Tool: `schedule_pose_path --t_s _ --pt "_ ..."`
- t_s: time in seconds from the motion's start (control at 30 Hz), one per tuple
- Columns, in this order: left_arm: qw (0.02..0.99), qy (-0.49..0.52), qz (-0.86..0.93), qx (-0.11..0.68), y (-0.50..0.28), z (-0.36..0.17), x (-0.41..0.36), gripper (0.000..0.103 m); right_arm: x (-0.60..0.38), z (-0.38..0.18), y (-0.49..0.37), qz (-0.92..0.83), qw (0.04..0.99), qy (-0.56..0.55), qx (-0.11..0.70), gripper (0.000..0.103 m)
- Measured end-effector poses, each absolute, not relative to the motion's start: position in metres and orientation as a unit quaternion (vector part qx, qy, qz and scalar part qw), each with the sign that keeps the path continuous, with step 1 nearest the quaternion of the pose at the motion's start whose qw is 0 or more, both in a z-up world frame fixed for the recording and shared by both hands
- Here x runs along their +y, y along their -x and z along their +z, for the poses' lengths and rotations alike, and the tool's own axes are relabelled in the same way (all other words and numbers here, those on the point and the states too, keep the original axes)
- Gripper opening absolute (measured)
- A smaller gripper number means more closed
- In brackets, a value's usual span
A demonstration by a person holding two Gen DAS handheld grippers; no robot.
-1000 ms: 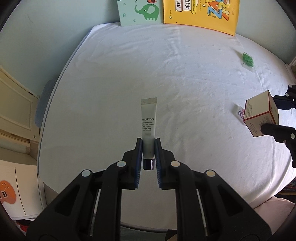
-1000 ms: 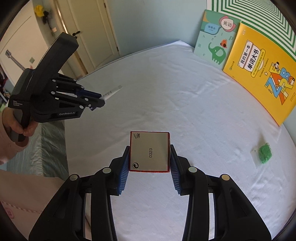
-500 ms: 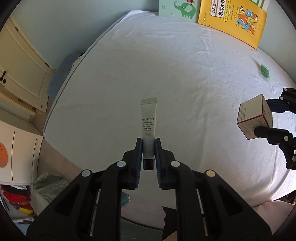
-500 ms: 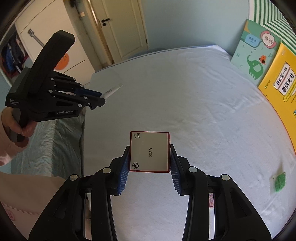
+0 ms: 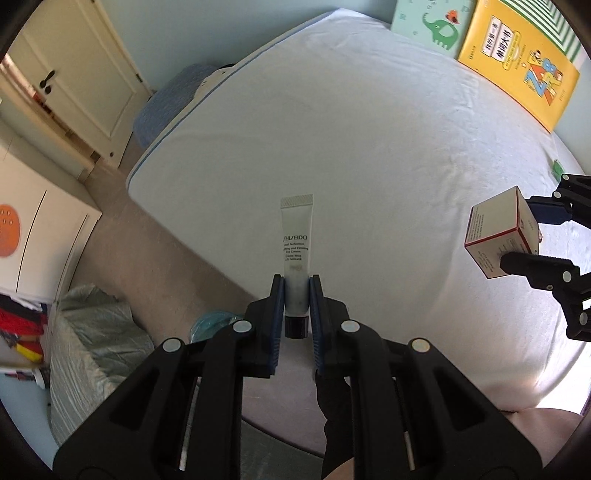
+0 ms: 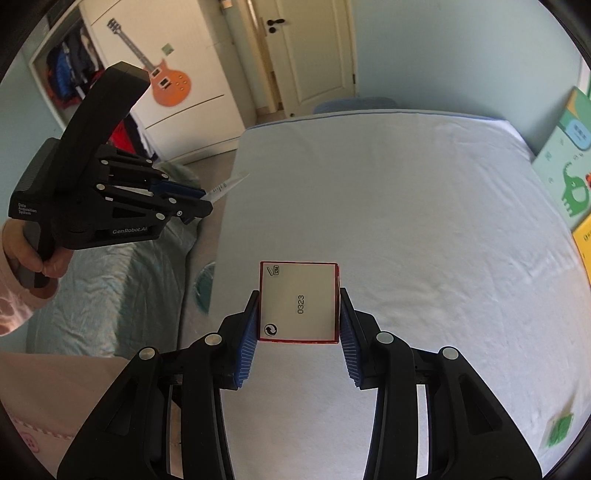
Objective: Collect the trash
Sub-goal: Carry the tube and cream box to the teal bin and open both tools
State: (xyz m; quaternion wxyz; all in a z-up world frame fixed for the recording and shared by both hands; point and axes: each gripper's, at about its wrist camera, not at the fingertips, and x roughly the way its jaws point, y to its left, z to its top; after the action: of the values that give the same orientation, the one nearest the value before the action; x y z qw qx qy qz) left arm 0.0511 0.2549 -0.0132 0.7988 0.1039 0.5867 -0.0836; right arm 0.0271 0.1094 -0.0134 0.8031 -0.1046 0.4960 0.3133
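Above the white bed point(image 5: 369, 147), the right gripper point(image 6: 298, 317) pinches a small cardboard box point(image 6: 298, 302) by its flat sides; it looks light and crushable. Beyond the bed's edge, the left gripper point(image 5: 296, 295) squeezes a soft tube point(image 5: 296, 254) near its cap.

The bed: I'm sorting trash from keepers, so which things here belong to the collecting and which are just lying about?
Job:
- white plastic cream tube, in left claw
- red-edged white cardboard box, in right claw
- green-filled clear packet, probably

Lying about:
- yellow book
- elephant book
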Motion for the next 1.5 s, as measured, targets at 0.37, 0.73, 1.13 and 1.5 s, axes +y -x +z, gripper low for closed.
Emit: schedule_pose_path --t_s 0.37,0.73,1.13,1.5 --pt "0.792 -0.053 -0.038 0.608 -0.041 -0.033 0.319 0.012 0.164 -0.028 -0.039 0.363 0.771 0.132 0.506 0.041" --pt "0.783 -0.012 0.016 0.622 -0.037 -0.045 0.409 0.012 0.255 -0.029 -0.067 0.423 0.738 0.162 0.501 0.041" --pt "0.766 0.040 0.081 0.636 -0.015 -0.056 0.480 0.012 0.352 -0.040 -0.083 0.500 0.680 0.201 0.497 0.041" --pt "0.757 0.091 0.133 0.634 0.018 -0.060 0.532 0.012 0.426 -0.046 -0.075 0.559 0.627 0.250 0.482 0.041"
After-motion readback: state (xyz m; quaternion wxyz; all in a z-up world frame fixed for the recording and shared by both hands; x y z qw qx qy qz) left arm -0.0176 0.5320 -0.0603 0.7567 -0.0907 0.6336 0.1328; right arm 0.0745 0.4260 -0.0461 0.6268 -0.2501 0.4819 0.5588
